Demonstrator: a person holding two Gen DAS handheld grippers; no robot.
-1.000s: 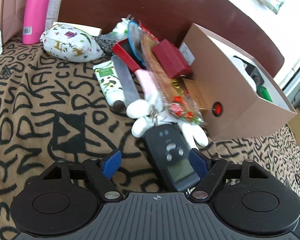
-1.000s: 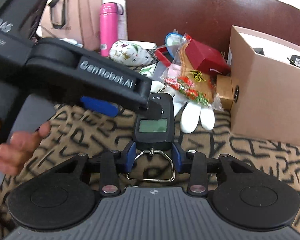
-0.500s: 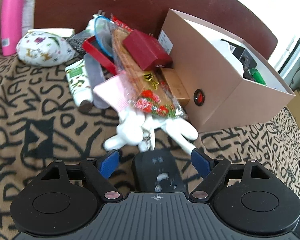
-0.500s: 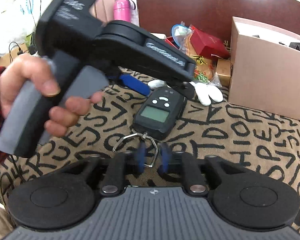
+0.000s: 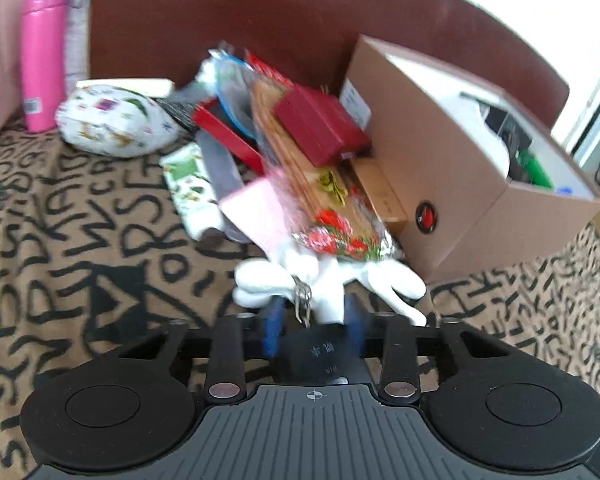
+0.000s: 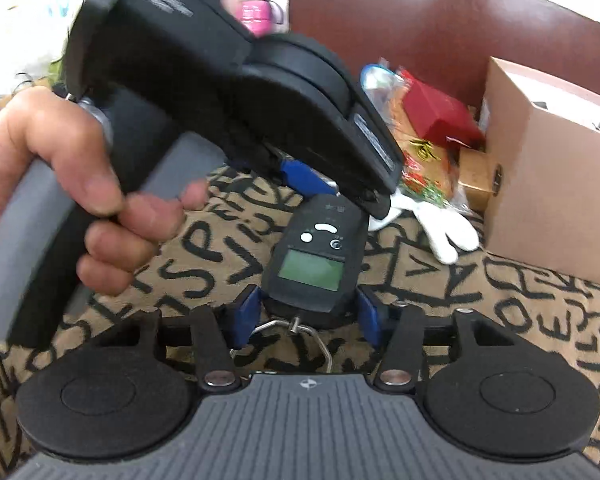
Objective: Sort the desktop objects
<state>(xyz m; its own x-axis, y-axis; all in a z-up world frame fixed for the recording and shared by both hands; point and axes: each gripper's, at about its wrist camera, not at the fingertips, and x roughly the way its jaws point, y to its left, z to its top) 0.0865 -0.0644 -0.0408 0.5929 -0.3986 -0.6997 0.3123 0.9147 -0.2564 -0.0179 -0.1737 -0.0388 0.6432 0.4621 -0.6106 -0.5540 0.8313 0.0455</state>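
Half a second on, the left gripper (image 5: 312, 328) has narrowed from a wide spread until its blue pads stand against the far end of the digital hanging scale (image 6: 314, 258), while the right gripper (image 6: 306, 314), which was pinched on the scale's wire hook (image 6: 296, 334), has let go and now straddles the near end with its pads spread wide. The scale lies flat on the patterned cloth (image 5: 80, 240), screen up, just near of the white plush toy (image 5: 328, 280) and the heap of packets, left of the open cardboard box (image 5: 456, 184).

My reading is that the step in hand is a handover: the left tool takes the scale so it can be sorted, likely into the box. Whether the left pads truly bite is not sure, as that view is blurred, though they appear to press both sides. Next the scale wants lifting clear of the plush toy's key ring (image 5: 302, 300), then carrying right over the box rim without the dangling hook snagging.
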